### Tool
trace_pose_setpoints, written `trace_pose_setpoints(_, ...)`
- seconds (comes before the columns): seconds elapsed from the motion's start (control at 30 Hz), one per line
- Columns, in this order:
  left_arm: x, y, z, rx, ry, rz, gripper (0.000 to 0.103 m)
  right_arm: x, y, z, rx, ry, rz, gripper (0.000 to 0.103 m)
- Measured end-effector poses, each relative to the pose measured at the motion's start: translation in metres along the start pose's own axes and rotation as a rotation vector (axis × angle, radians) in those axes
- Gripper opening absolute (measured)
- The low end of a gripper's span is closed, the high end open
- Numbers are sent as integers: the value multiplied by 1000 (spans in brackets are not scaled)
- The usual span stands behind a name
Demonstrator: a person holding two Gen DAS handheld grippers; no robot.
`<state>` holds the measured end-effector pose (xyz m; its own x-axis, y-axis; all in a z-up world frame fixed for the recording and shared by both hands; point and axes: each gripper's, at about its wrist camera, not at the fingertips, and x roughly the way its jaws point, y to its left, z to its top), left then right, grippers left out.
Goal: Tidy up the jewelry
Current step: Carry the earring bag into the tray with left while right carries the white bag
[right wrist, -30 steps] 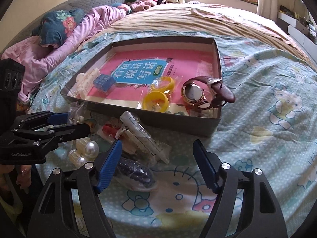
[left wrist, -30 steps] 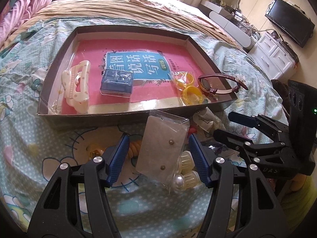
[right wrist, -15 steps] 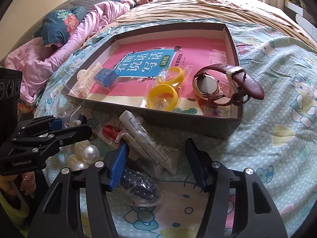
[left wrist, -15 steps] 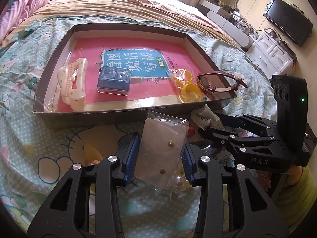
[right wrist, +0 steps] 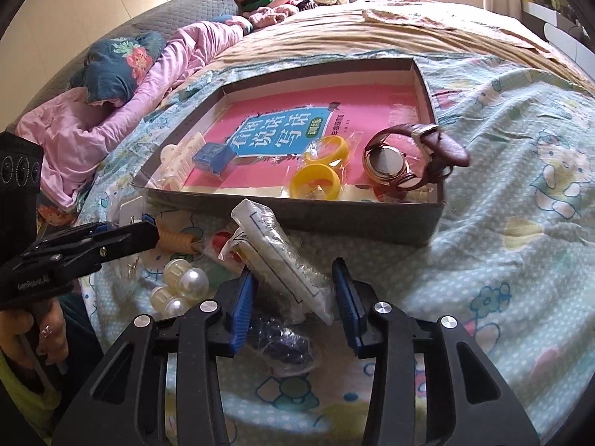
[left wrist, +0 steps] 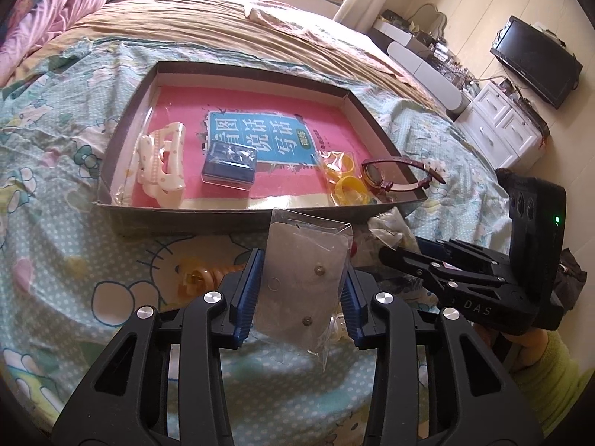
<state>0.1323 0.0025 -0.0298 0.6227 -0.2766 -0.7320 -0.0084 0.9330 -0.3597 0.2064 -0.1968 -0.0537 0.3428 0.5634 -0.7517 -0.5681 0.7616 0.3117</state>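
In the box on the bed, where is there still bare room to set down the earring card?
The box is free across its far half, beyond the blue case, and between that case and the yellow bangles. Its near corners are crowded: white hair clip on one side, bangles and watch on the other.

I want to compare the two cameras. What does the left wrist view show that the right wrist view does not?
Only the left wrist view: the earring card clamped flat in the left gripper, a television and white drawers.

Only the right wrist view: the right gripper closing around a white packet, pearl beads, pink bedding.

Both: the tray, the watch and yellow rings in it.
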Motion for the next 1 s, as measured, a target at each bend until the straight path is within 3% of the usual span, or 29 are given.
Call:
trace_pose_setpoints(0.4, -32, 9, 11, -28, -101, 10, 31, -46, -2, -3, 47, -118, 0, 39)
trace_pose_setpoints(1.0, -52, 23, 38, -65, -181, 38, 31, -60, 18, 32, 1, -201, 31, 39)
